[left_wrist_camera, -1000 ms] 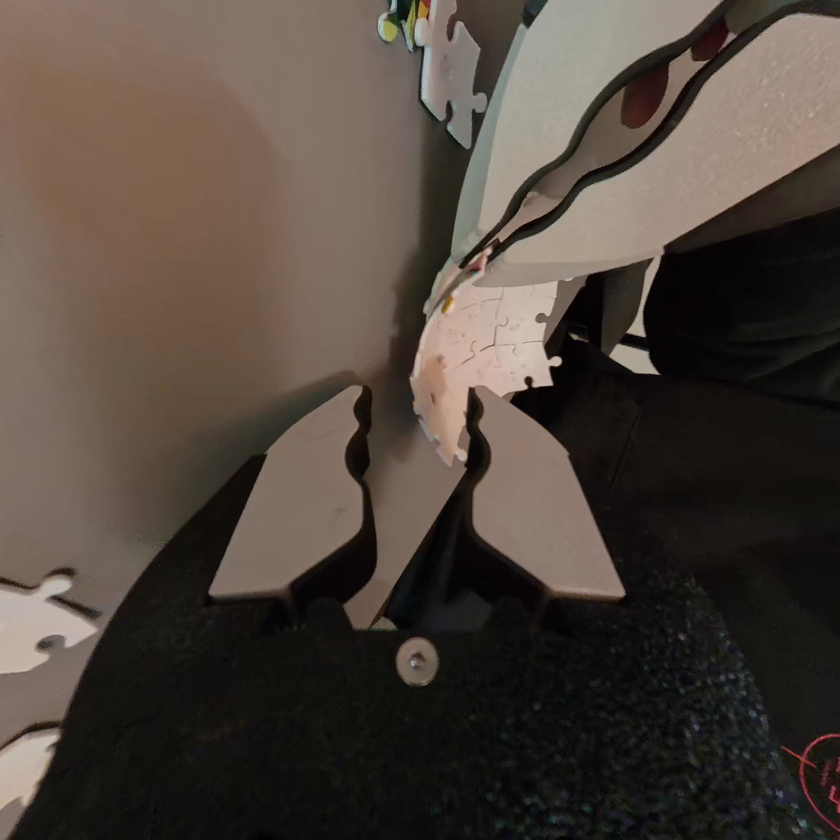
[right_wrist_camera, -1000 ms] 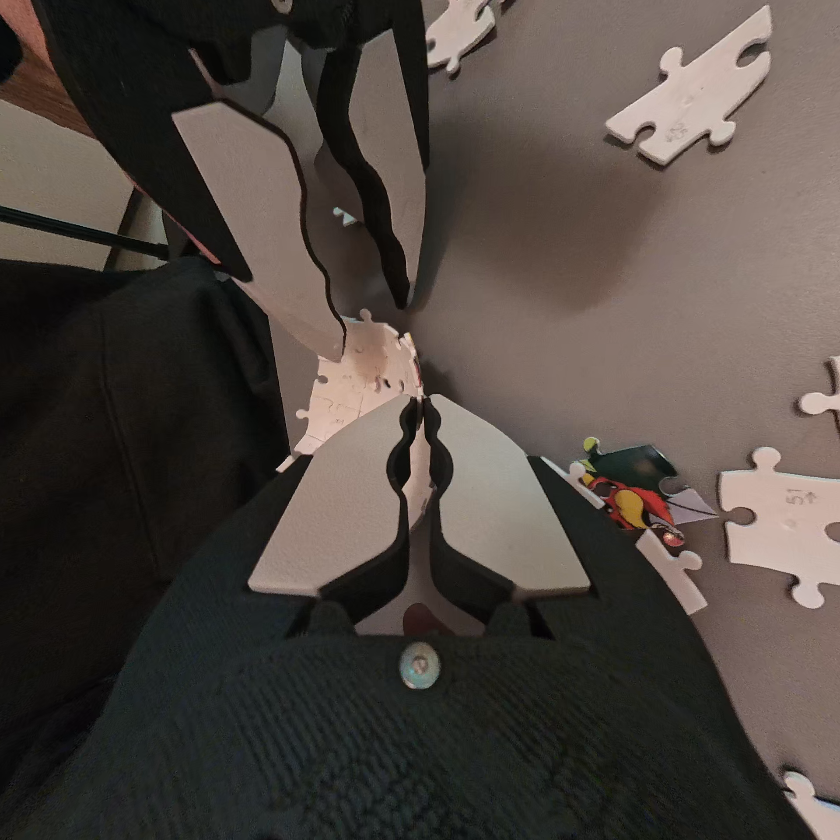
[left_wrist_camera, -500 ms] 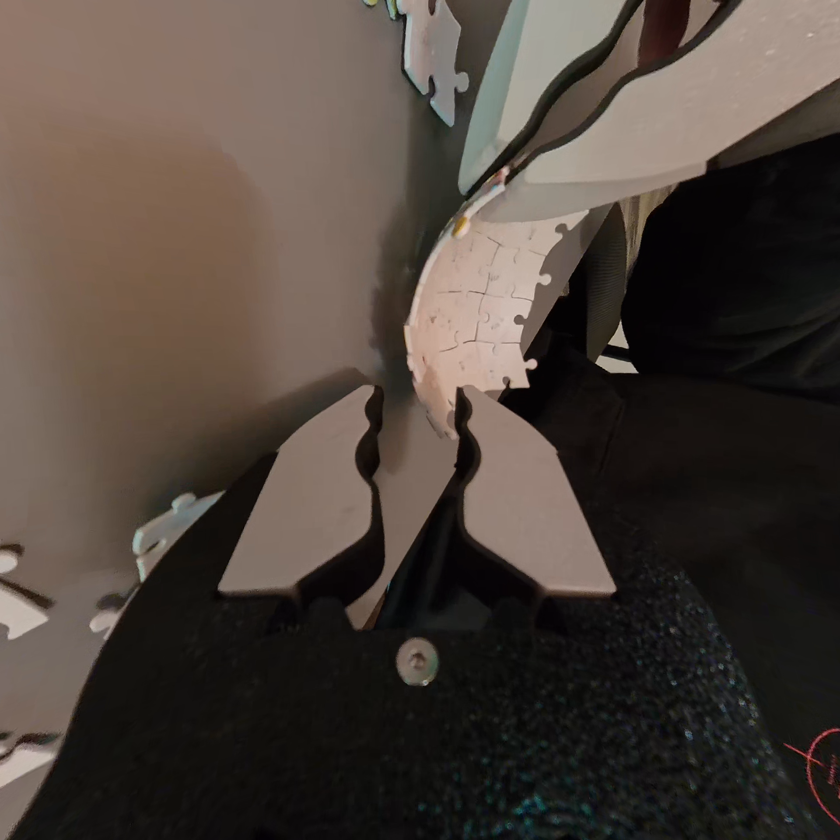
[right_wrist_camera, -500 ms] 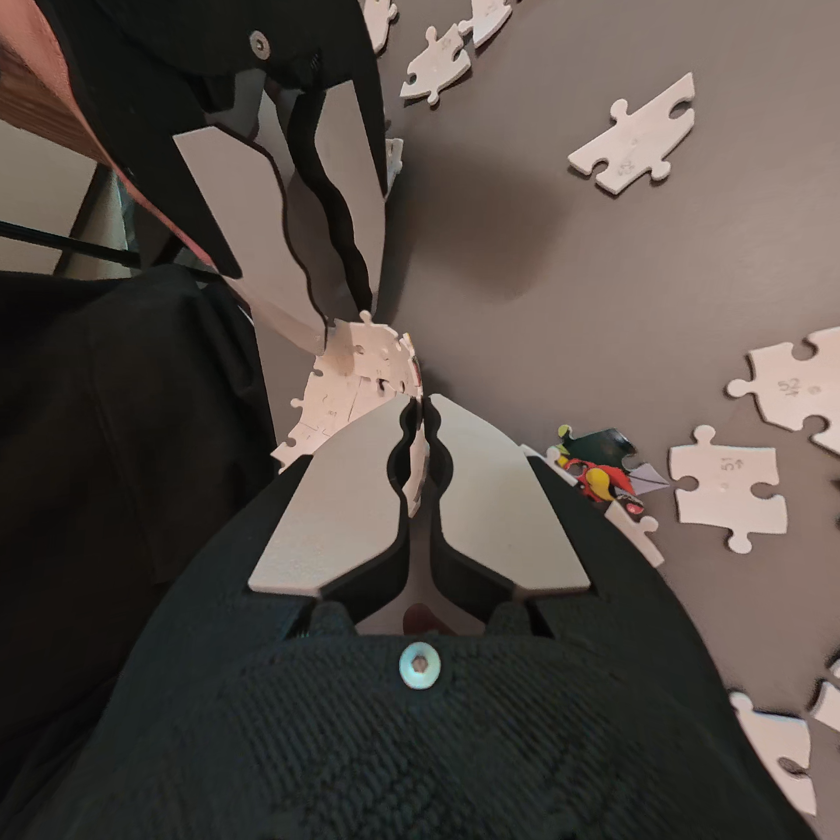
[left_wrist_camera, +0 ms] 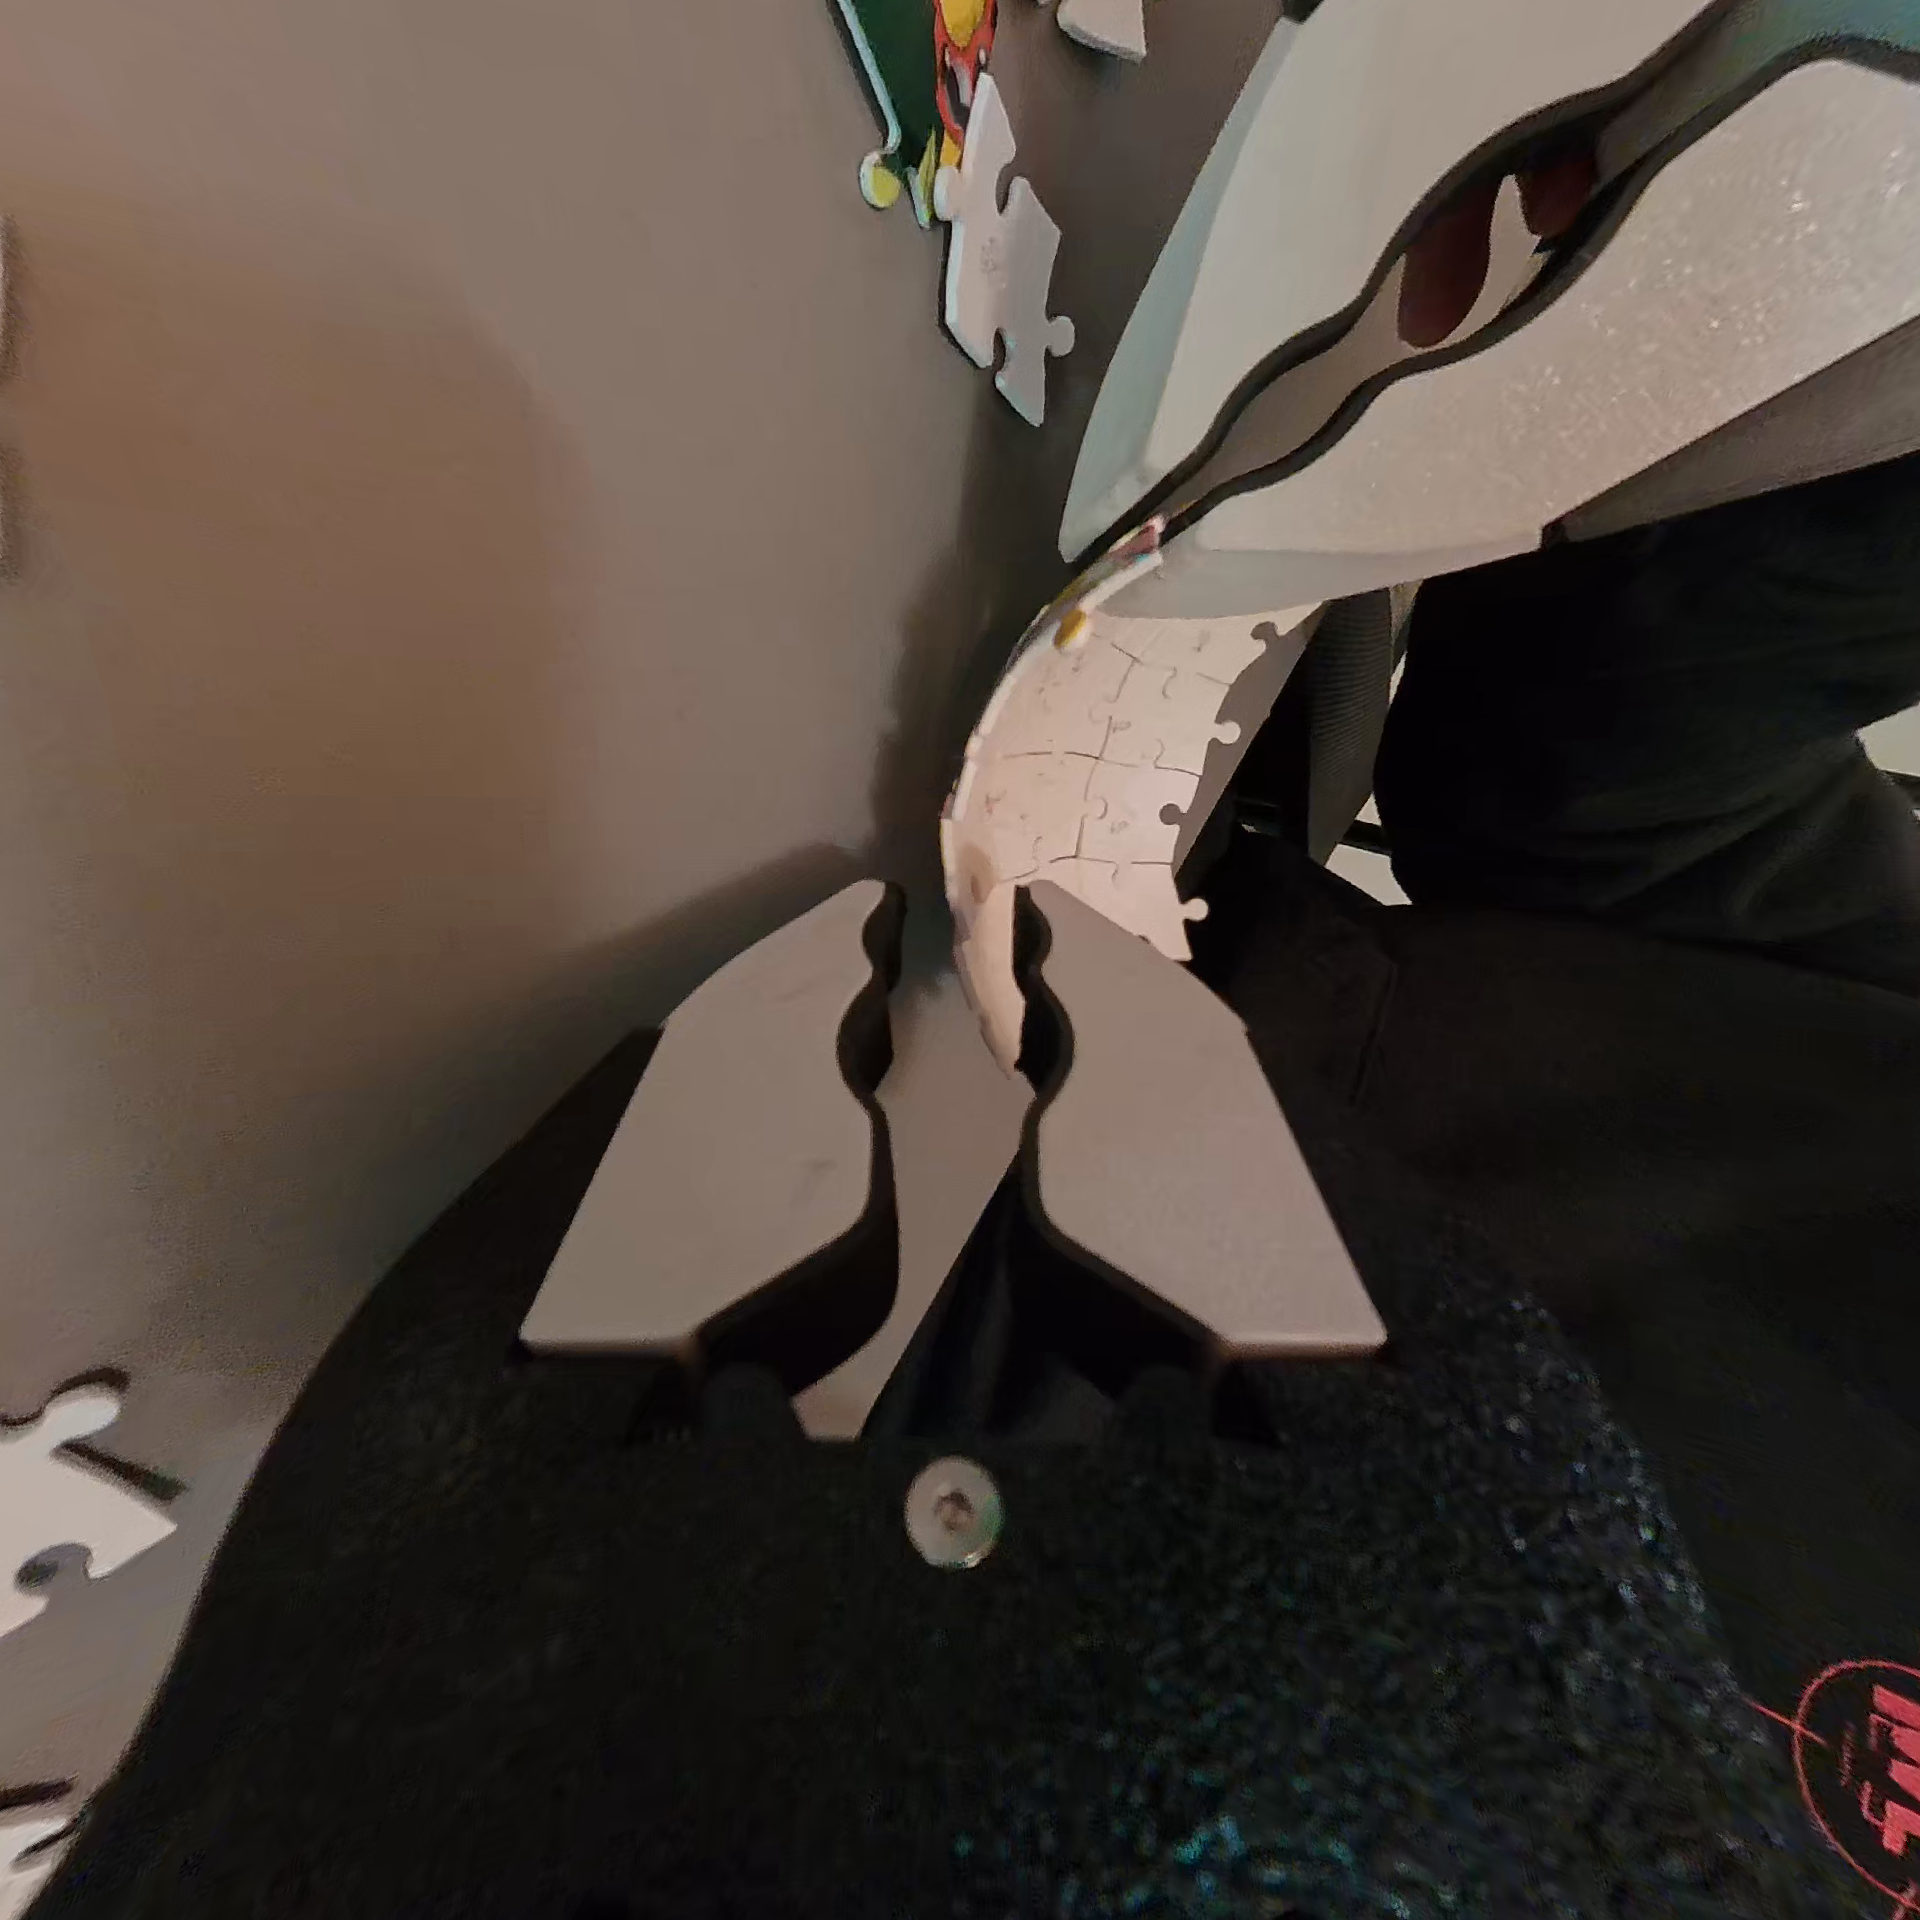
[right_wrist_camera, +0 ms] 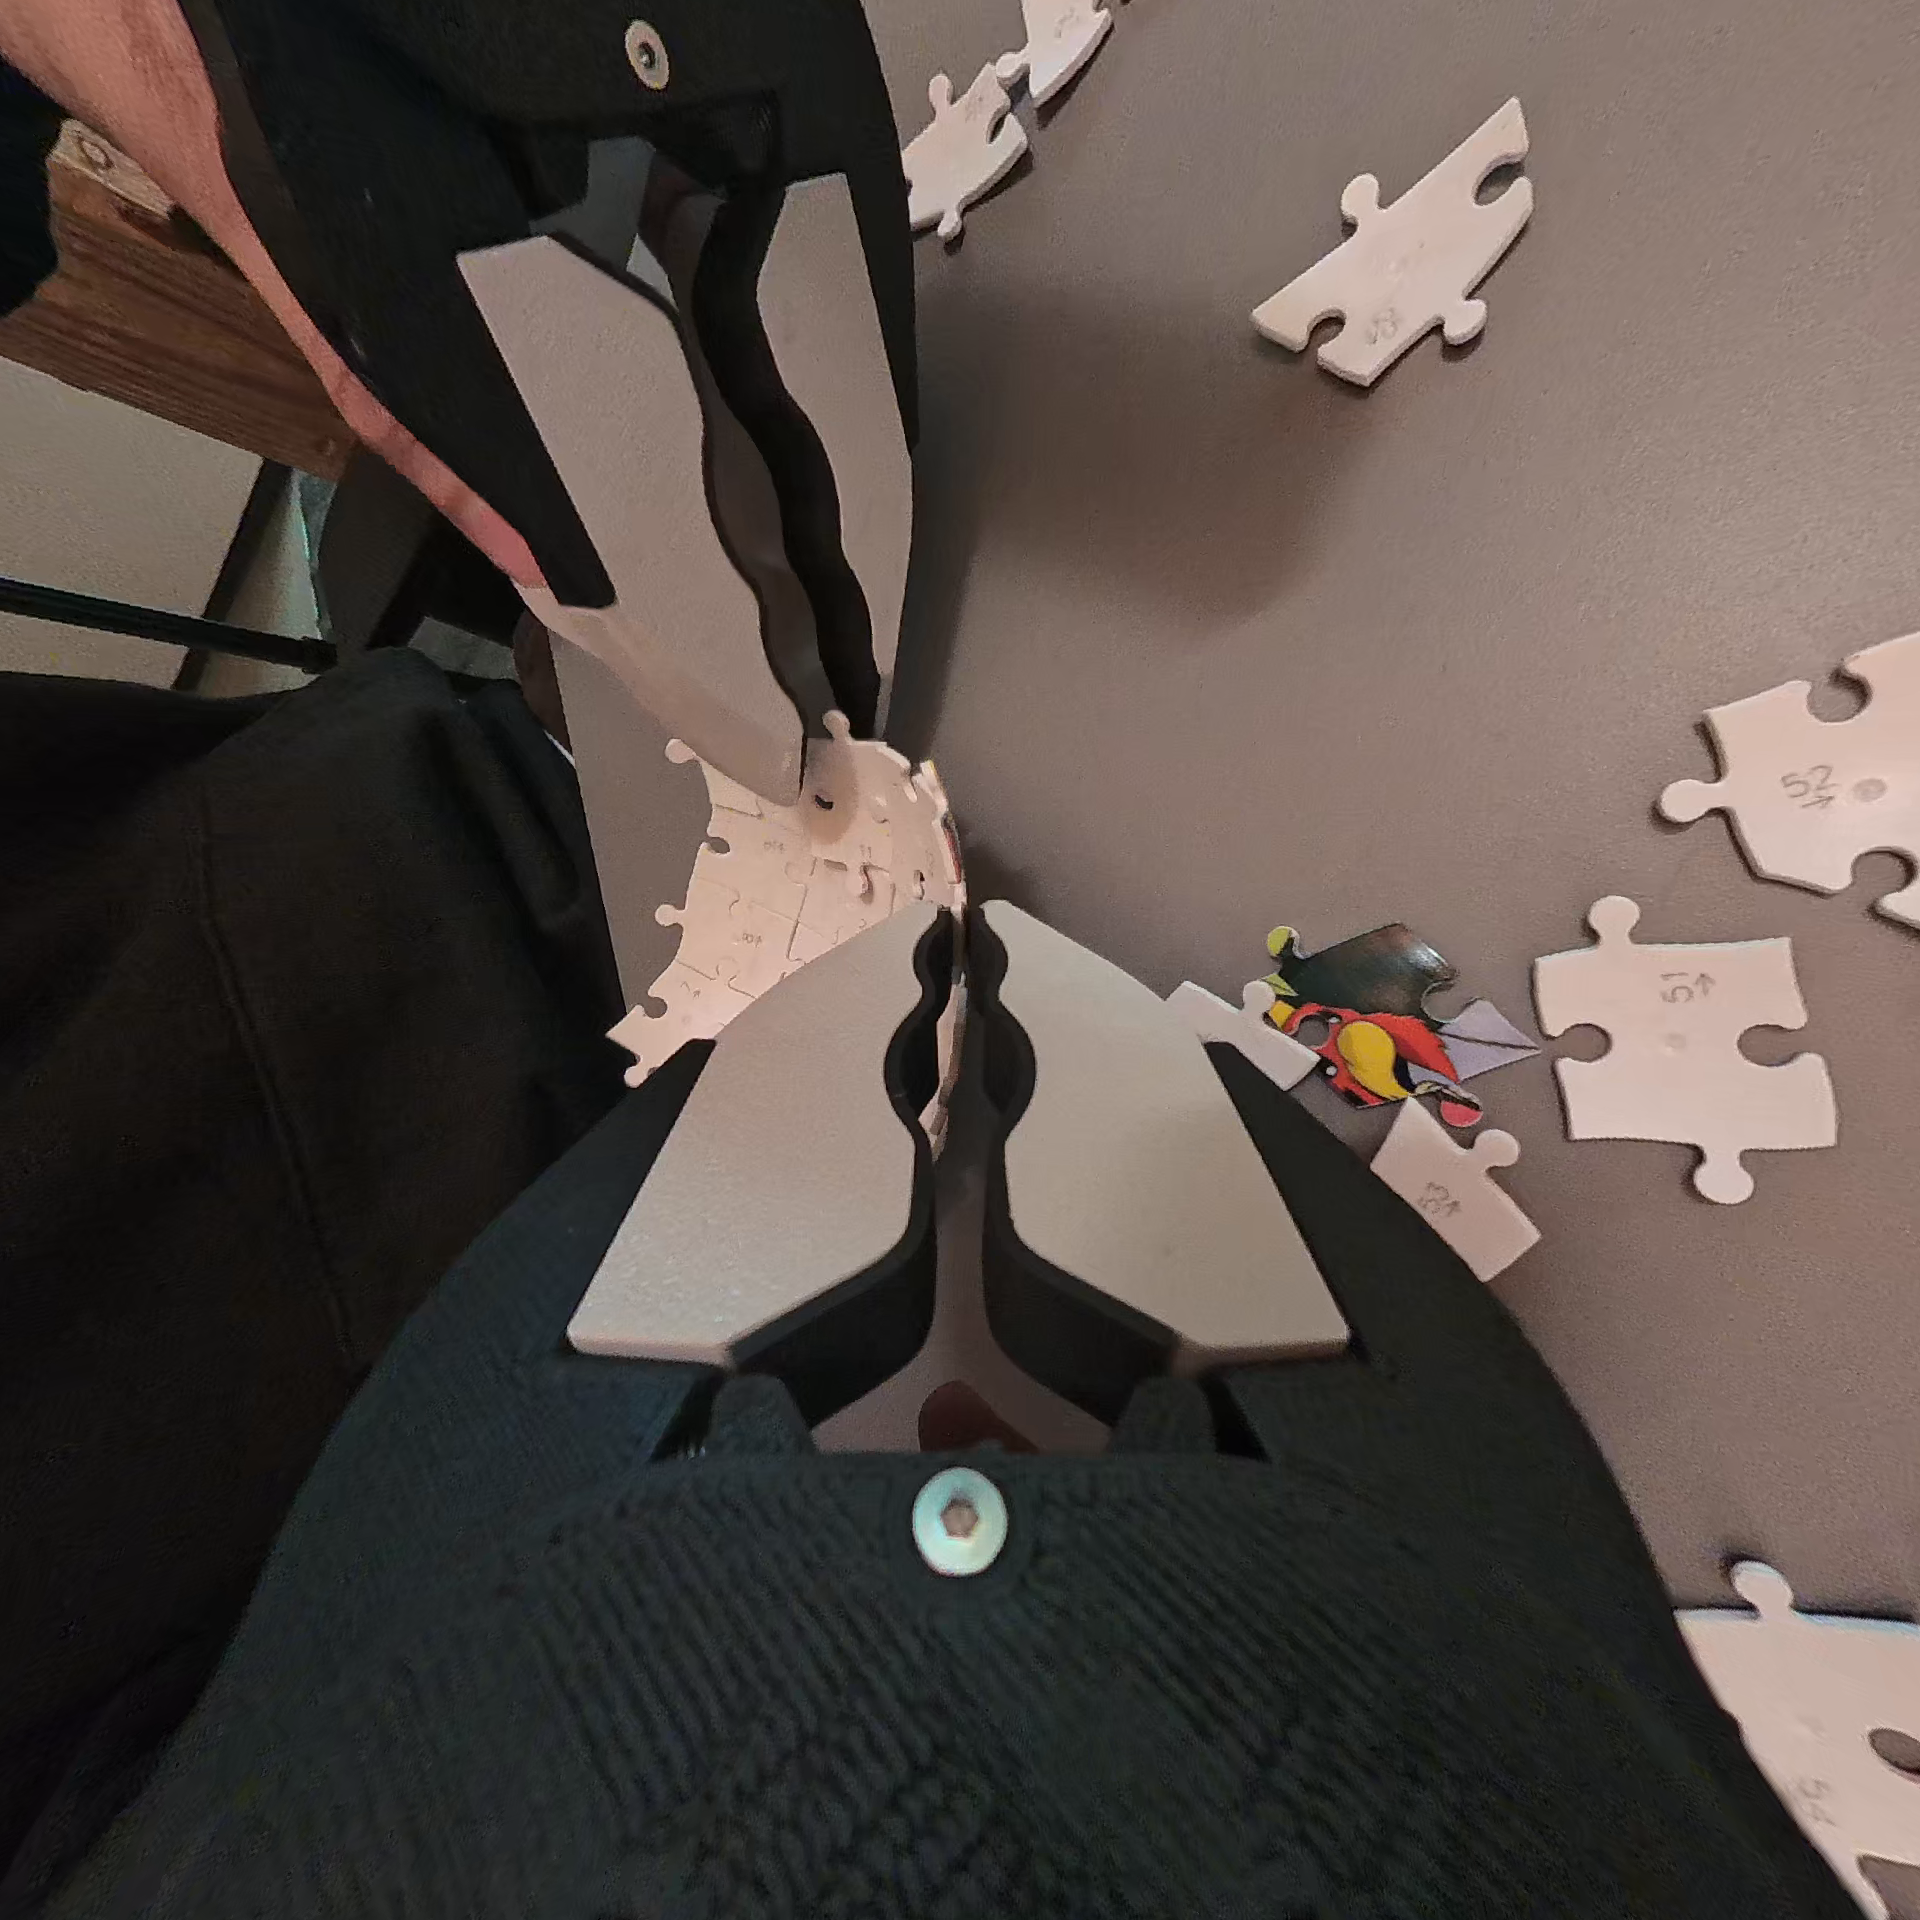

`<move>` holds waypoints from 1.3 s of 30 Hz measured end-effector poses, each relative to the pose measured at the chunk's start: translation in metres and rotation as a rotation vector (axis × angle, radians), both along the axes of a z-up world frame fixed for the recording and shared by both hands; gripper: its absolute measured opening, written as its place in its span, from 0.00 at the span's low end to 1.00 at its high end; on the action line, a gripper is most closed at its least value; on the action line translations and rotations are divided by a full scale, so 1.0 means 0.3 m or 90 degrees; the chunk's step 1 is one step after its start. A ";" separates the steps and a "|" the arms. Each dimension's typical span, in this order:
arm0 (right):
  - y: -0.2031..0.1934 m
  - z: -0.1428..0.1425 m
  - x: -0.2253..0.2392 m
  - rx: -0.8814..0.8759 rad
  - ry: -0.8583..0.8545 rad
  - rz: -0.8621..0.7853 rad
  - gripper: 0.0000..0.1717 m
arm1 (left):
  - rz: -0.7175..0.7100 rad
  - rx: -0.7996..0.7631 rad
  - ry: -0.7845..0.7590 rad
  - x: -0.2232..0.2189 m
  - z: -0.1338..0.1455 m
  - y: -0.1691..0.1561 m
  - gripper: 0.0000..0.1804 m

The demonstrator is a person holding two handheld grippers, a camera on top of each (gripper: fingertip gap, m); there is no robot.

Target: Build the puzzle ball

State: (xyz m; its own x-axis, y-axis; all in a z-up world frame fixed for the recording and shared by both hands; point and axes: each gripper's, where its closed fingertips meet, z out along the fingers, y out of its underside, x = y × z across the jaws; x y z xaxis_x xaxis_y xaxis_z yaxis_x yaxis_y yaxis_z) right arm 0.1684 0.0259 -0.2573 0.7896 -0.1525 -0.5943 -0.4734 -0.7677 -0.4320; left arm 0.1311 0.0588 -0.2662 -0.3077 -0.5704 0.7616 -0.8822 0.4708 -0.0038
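My right gripper [right_wrist_camera: 961, 914] was clamped on one end of a curved strip of joined white puzzle pieces [right_wrist_camera: 769, 914], pads pressed flat against its edge. The strip arched up off the grey table [right_wrist_camera: 1351, 582] toward my left gripper [left_wrist_camera: 956, 904]. Left jaws stood part open around the strip's far end: the strip lay against the right-hand finger [left_wrist_camera: 1049, 935], clear gap to the other pad. Not a grip. Seen from the right wrist view, the left gripper's fingertips straddled a tab at the strip's top edge. Loose white pieces [right_wrist_camera: 1683, 1049] and a coloured piece [right_wrist_camera: 1371, 1029] lay on the table just right of my right gripper.
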 end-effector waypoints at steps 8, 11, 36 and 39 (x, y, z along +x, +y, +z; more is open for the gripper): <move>0.008 -0.008 -0.011 0.009 0.013 -0.003 0.01 | -0.023 0.004 0.009 -0.014 -0.005 0.001 0.10; 0.011 -0.010 -0.010 0.009 0.013 -0.005 0.01 | -0.029 0.011 0.011 -0.021 -0.014 0.002 0.10; 0.035 -0.008 -0.032 0.013 0.001 0.033 0.01 | -0.042 0.021 0.019 -0.057 -0.033 -0.004 0.04; 0.033 -0.007 -0.031 0.013 -0.001 0.031 0.01 | -0.036 0.018 0.017 -0.057 -0.035 -0.008 0.03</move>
